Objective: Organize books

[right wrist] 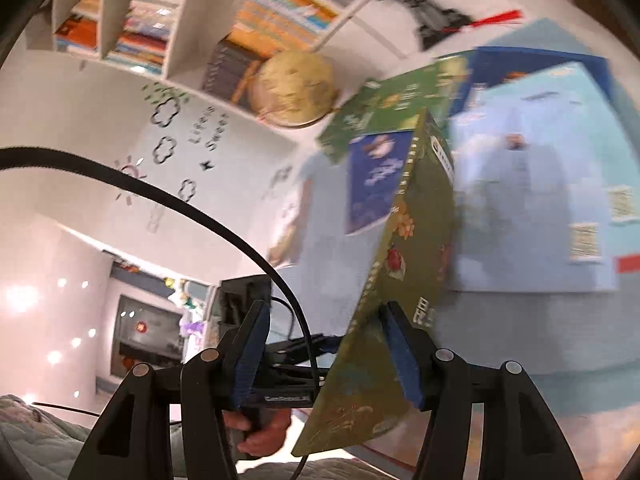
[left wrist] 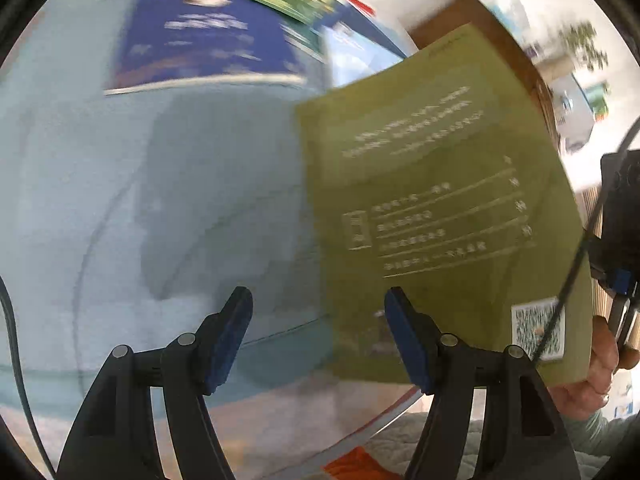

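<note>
Left gripper (left wrist: 318, 336) gaping open over pale blue book (left wrist: 100, 184); right gripper (right wrist: 326, 354) spread wide, olive-green book (right wrist: 416, 216) leaning against one finger (right wrist: 402, 356), grip uncertain.

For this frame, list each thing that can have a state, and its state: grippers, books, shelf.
left gripper: open, empty
right gripper: open, olive book against one finger
olive book: lifted, tilted
dark blue book: lying flat
green book: flat, partly covered
light blue book: flat
shelf: full of books
</note>
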`<state>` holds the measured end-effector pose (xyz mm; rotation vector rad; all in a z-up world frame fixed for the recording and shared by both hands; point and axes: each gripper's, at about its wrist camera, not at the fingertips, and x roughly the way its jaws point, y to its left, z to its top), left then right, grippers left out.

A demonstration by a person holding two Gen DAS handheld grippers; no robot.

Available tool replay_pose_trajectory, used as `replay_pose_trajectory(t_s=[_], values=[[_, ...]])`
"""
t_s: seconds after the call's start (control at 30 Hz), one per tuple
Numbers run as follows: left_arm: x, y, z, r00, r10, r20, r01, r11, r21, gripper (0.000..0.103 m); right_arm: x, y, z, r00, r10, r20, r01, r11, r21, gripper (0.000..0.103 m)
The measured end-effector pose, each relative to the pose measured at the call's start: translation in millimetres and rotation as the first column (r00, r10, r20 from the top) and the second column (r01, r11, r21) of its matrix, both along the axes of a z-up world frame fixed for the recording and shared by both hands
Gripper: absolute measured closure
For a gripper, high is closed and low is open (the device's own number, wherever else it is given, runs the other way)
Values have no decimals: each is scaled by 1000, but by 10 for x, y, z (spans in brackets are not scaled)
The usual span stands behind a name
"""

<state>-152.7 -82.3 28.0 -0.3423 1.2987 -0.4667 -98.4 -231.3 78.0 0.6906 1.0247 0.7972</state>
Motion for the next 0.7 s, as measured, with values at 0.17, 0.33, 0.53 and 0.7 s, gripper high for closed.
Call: replay_pose_trajectory(t_s=[0.17, 0.33, 0.53, 0.7], values=[[-175, 861, 81, 983, 184, 7, -183, 979, -86, 37, 74, 843, -92, 993, 112, -34, -112, 994, 2, 45], [-372, 1564, -26, 943, 332, -12, -331, 940, -79, 40, -65, 1165, -299, 990, 127, -62, -131, 989, -71, 45], [-474, 1595, -182, 964, 262, -53, -266, 961, -81, 40, -173, 1168, -626, 998, -20, -66, -11, 896, -444, 45], [-375, 1206, -229, 993, 105, -50, -106, 994, -24, 39, -200, 1025, -994, 977, -169, -127, 69, 824, -562, 46]])
